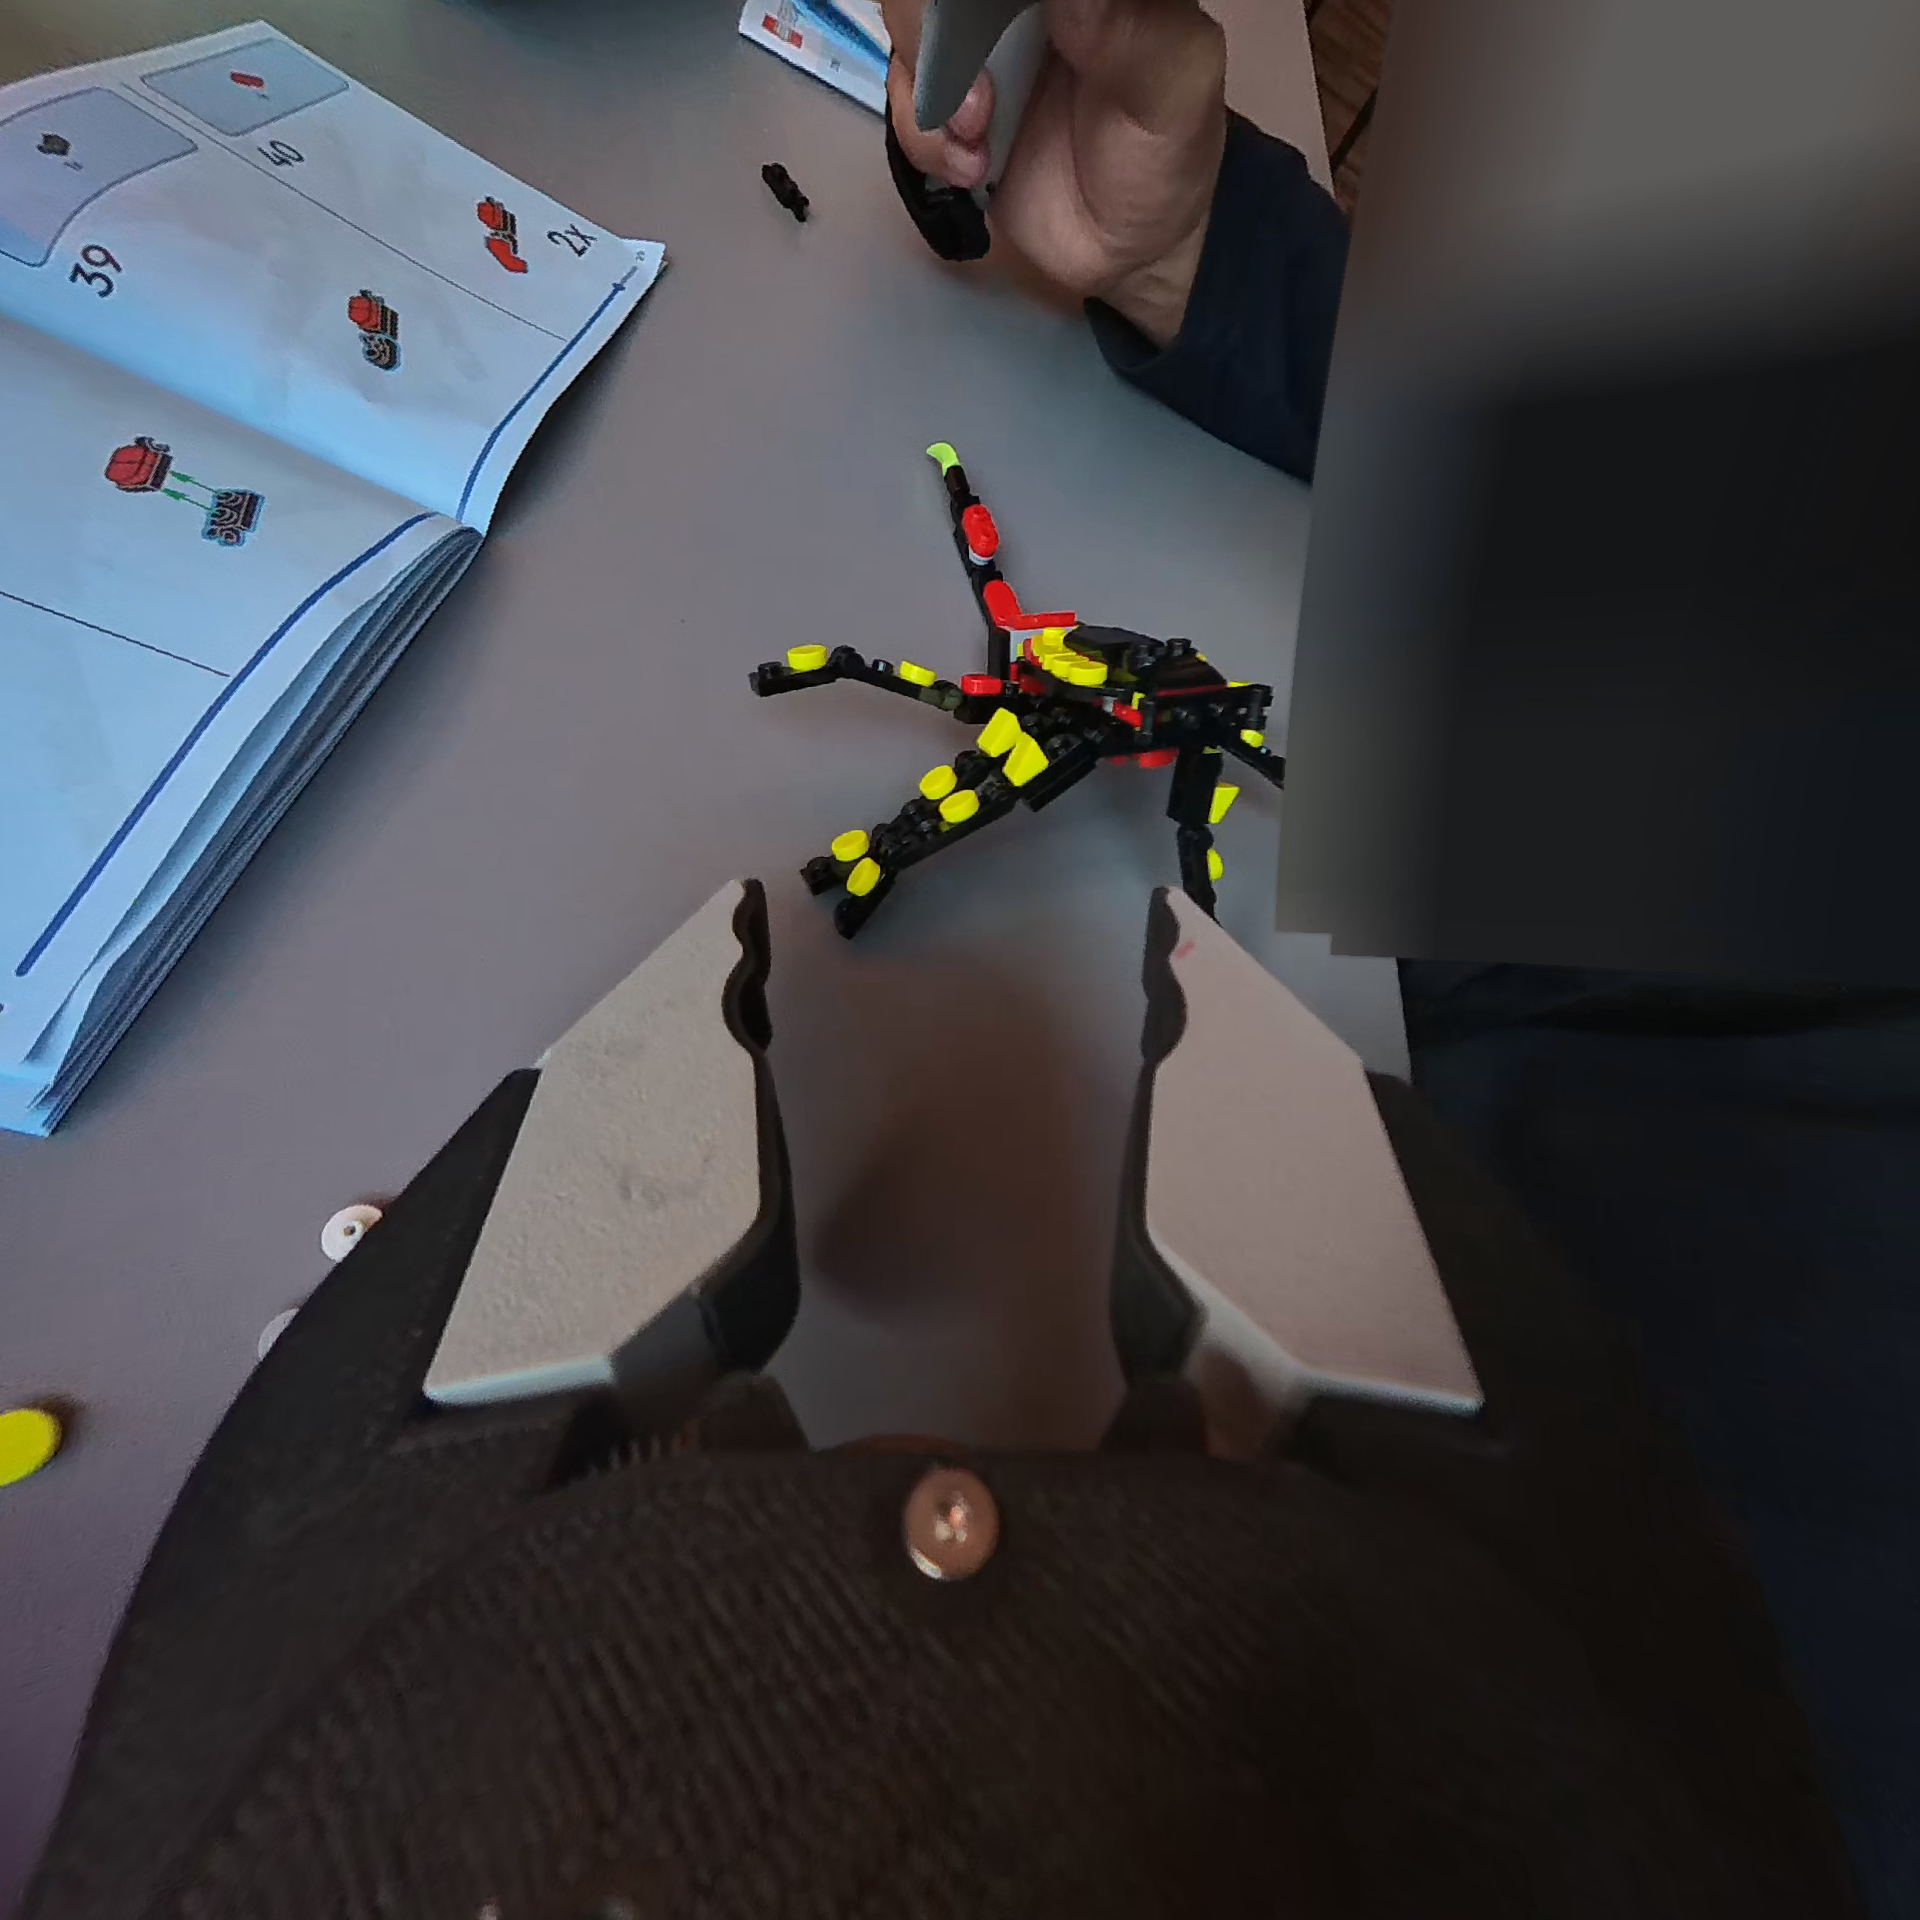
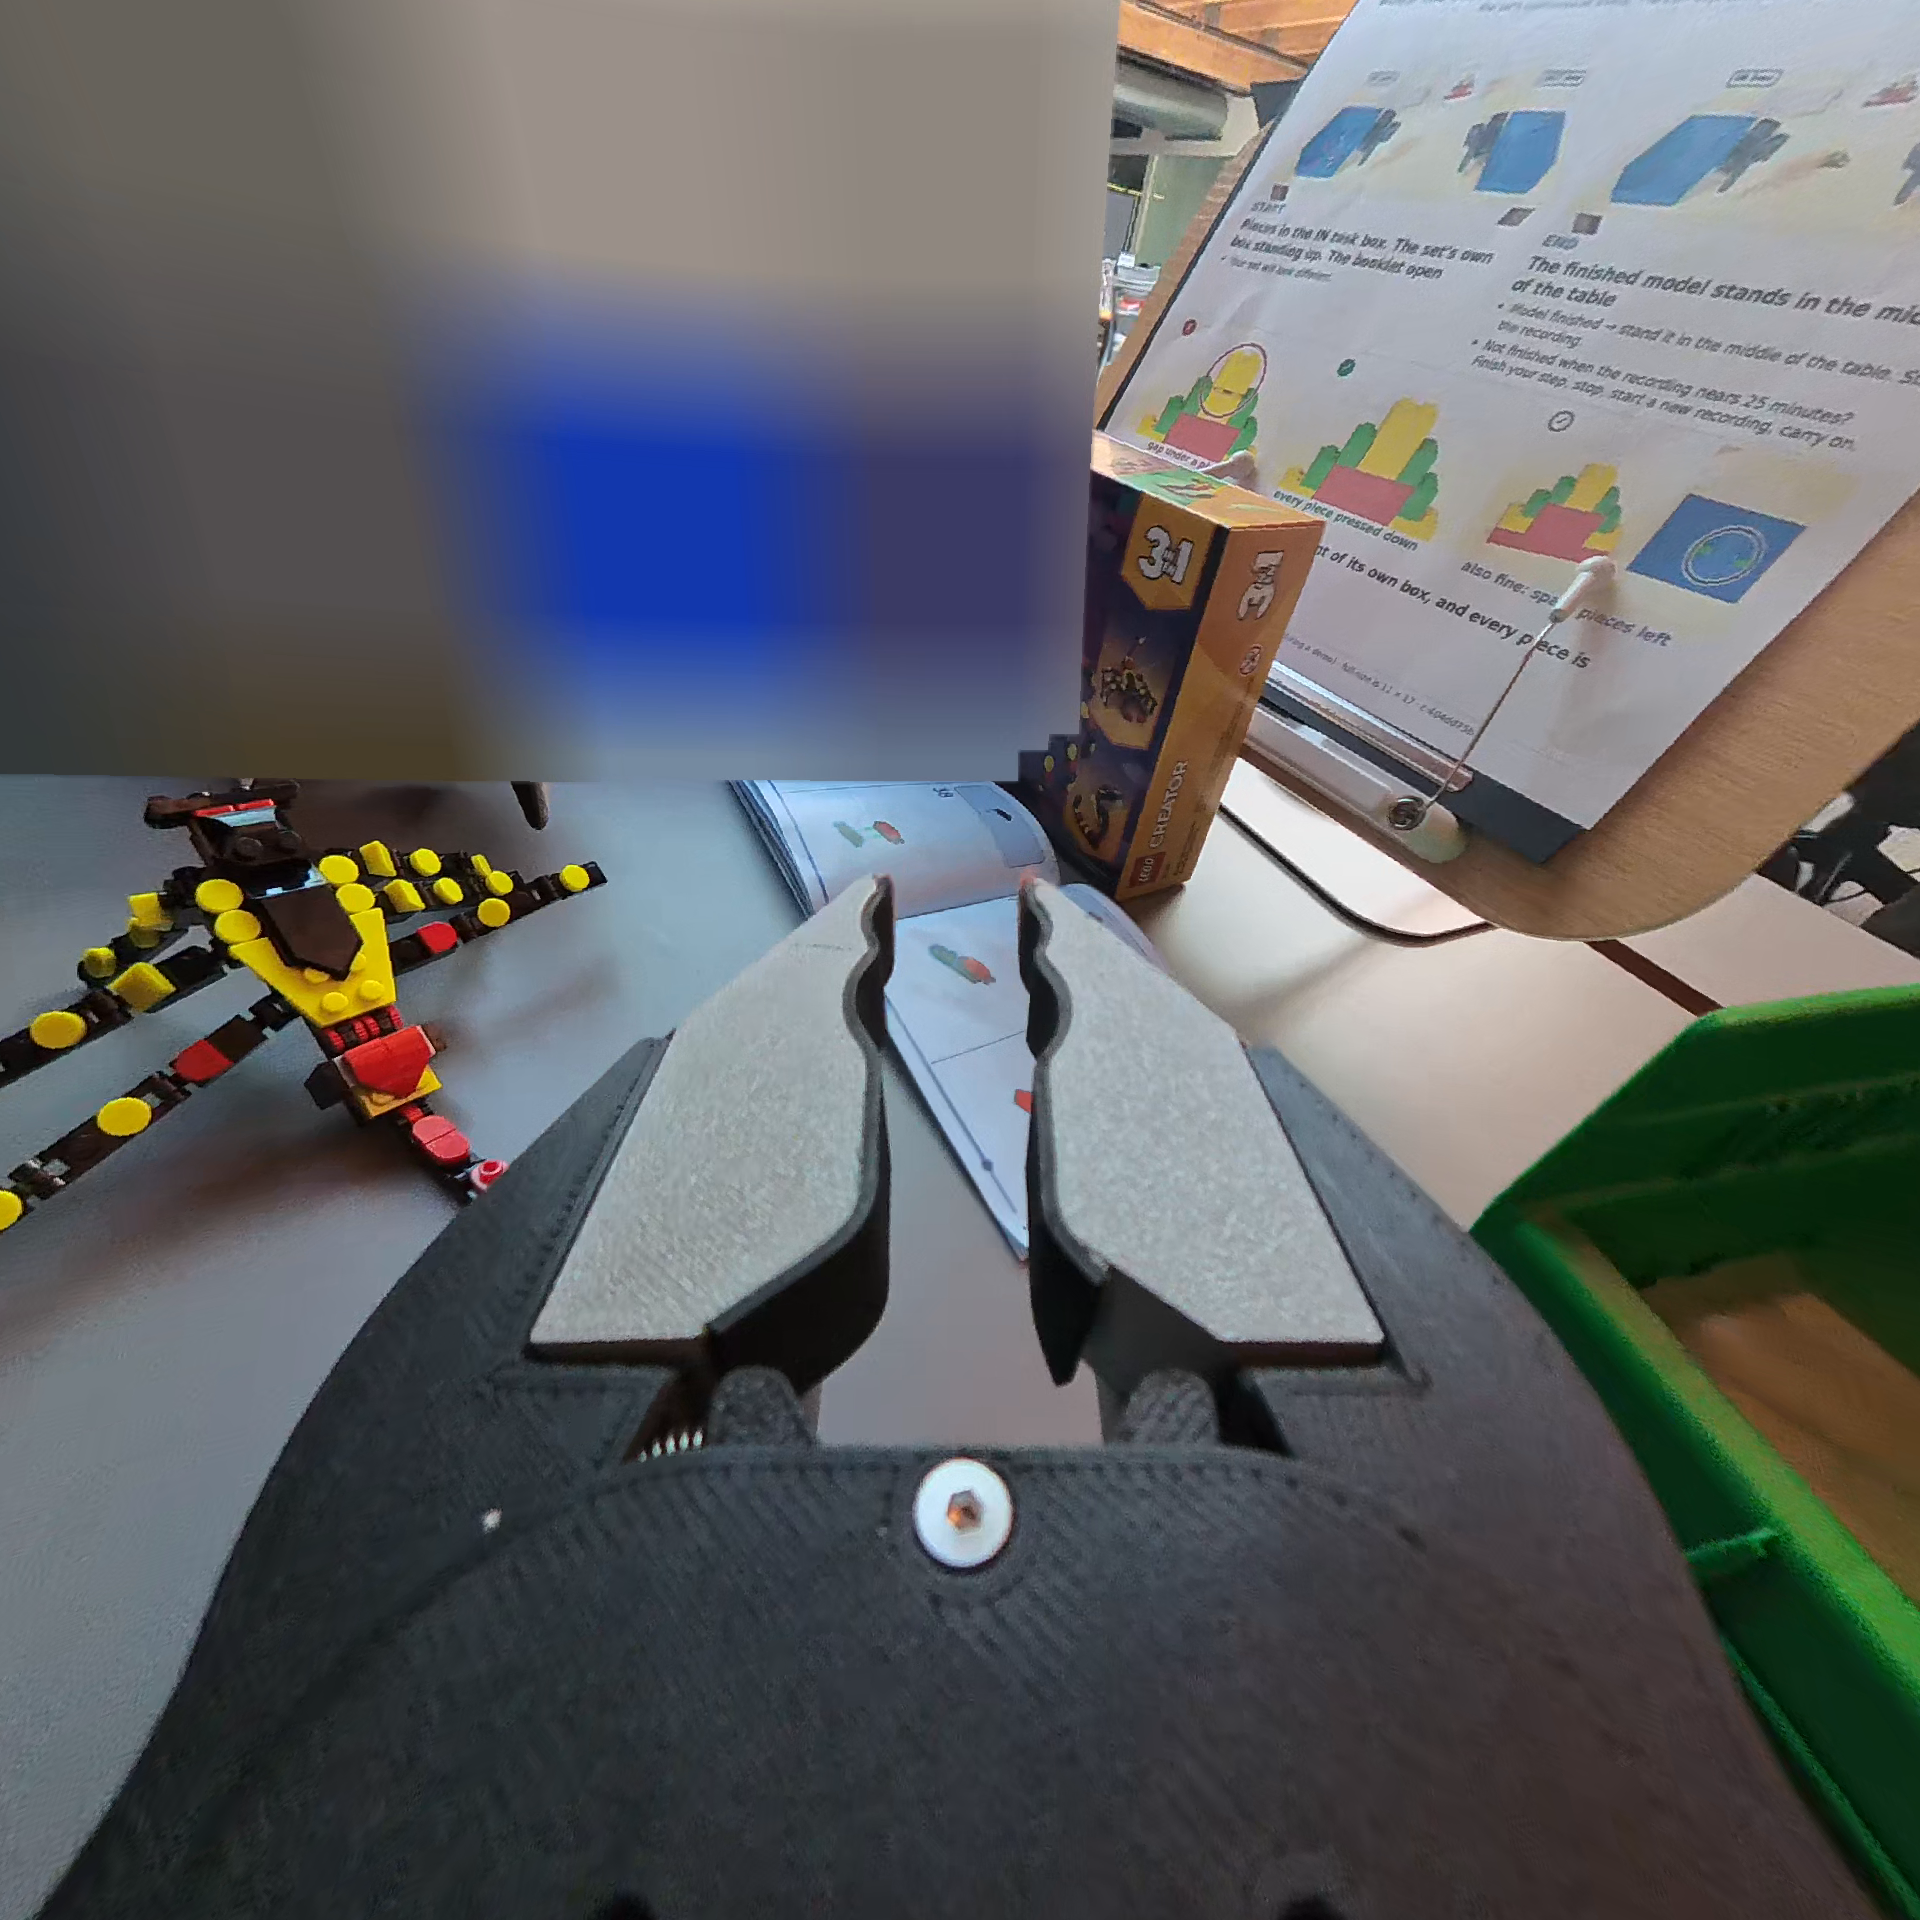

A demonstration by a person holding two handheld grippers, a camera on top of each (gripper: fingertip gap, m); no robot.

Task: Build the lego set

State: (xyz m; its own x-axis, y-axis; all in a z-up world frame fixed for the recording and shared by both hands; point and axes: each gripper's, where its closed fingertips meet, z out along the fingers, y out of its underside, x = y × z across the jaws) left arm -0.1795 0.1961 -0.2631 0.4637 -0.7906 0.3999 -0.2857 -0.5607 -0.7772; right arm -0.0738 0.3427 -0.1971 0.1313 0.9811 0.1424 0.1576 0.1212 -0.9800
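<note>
A black, yellow and red lego scorpion model (image 1: 1039,717) stands on the grey table, tail raised with a green tip. It also shows in the right wrist view (image 2: 301,966) at the left. My left gripper (image 1: 956,904) is open and empty, just short of the model's near legs. My right gripper (image 2: 956,904) is open with a narrow gap and holds nothing; it hovers over the open instruction booklet (image 2: 935,935). The booklet also lies at the left in the left wrist view (image 1: 260,499). A small black piece (image 1: 787,190) lies at the far side, beside a person's hand (image 1: 1081,177).
A yellow round piece (image 1: 26,1439) and a white round piece (image 1: 348,1231) lie at the near left. The orange set box (image 2: 1174,686) stands upright behind the booklet. A tilted board with an instruction sheet (image 2: 1558,395) stands at the right. A green bin (image 2: 1766,1299) is near right. The grippers' ends are close to 20 cm from one another. From my right tips it is roughly 15 cm to the small black piece (image 1: 787,190); from my left, 30 cm.
</note>
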